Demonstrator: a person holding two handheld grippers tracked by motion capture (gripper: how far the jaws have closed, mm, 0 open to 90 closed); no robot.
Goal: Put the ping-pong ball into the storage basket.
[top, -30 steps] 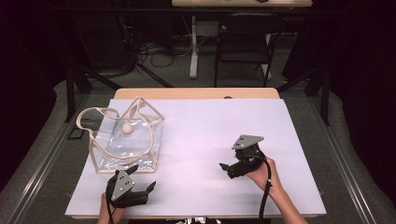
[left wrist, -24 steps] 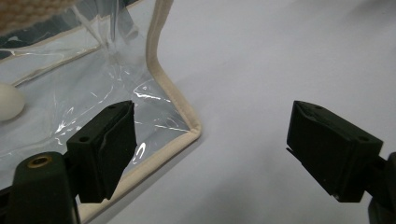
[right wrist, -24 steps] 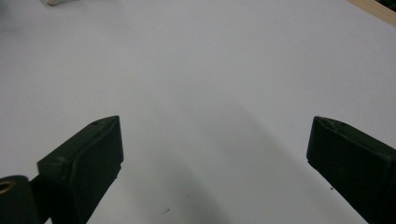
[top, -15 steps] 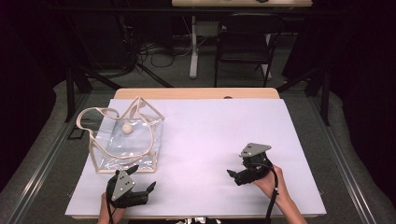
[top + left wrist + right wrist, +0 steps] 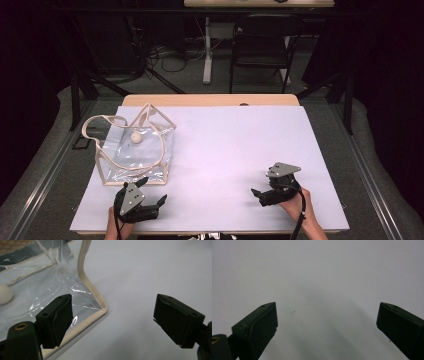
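Over the last second I have drawn my right gripper (image 5: 257, 194) back toward the near edge of the table (image 5: 240, 150); a second ago it sat farther up the white sheet, half a second ago it had slid down and to the right, and now it rests low on the near right, jaws spread wide with nothing between them; the right gripper view shows bare white surface ahead of the 2 black pads (image 5: 259, 327). My left gripper (image 5: 155, 200) has not shifted across all 3 moments; it sits at the near left, released and empty, just short of the bag (image 5: 132, 155); in the left gripper view its left jaw lies over the bag's near corner (image 5: 100, 307), though I cannot tell whether it touches. The bag itself is unmoved; it lies at the left of the table, clear plastic with beige trim, handles (image 5: 100, 125) looped toward the far left, and a small pale ball (image 5: 135, 138) inside it, which I also see at the left edge of the left gripper view (image 5: 5, 293). I read the right hand's retreat as a settling to a rest pose, not an approach; the work with the bag looks either finished or not yet begun, and I cannot say which; if it goes on, the left gripper is the 1 placed to take the trim.
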